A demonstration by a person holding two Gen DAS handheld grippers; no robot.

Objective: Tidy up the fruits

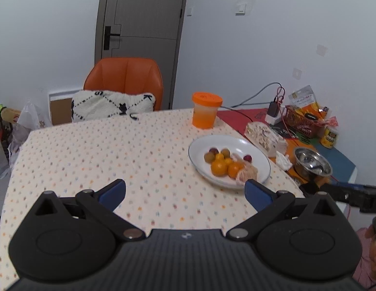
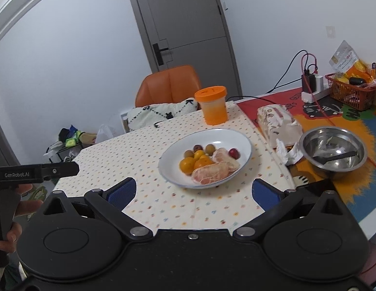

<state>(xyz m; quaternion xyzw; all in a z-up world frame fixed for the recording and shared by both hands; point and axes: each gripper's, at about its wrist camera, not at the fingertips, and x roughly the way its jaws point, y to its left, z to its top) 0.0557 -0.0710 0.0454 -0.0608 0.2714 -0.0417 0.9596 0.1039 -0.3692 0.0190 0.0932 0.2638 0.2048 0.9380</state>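
A white plate [image 1: 236,143] [image 2: 226,135] sits on the dotted tablecloth and holds the fruit: oranges [image 1: 218,167] [image 2: 187,165], small green-brown fruits [image 1: 209,157] [image 2: 209,149], small red fruits [image 1: 247,158] [image 2: 234,152] and peeled pomelo segments [image 1: 247,173] [image 2: 209,175]. My left gripper [image 1: 185,194] is open and empty, above the cloth to the left of the plate. My right gripper [image 2: 192,194] is open and empty, just in front of the plate's near rim. The left gripper's body [image 2: 37,172] shows at the left edge of the right wrist view.
An orange-lidded tub [image 1: 205,110] [image 2: 213,105] stands behind the plate. To the right lie a wrapped package [image 2: 277,123], crumpled tissue [image 2: 288,154], a steel bowl [image 1: 311,163] [image 2: 333,151], a red basket [image 2: 350,92] and a charger with cables [image 2: 309,82]. An orange chair [image 1: 123,80] stands behind the table.
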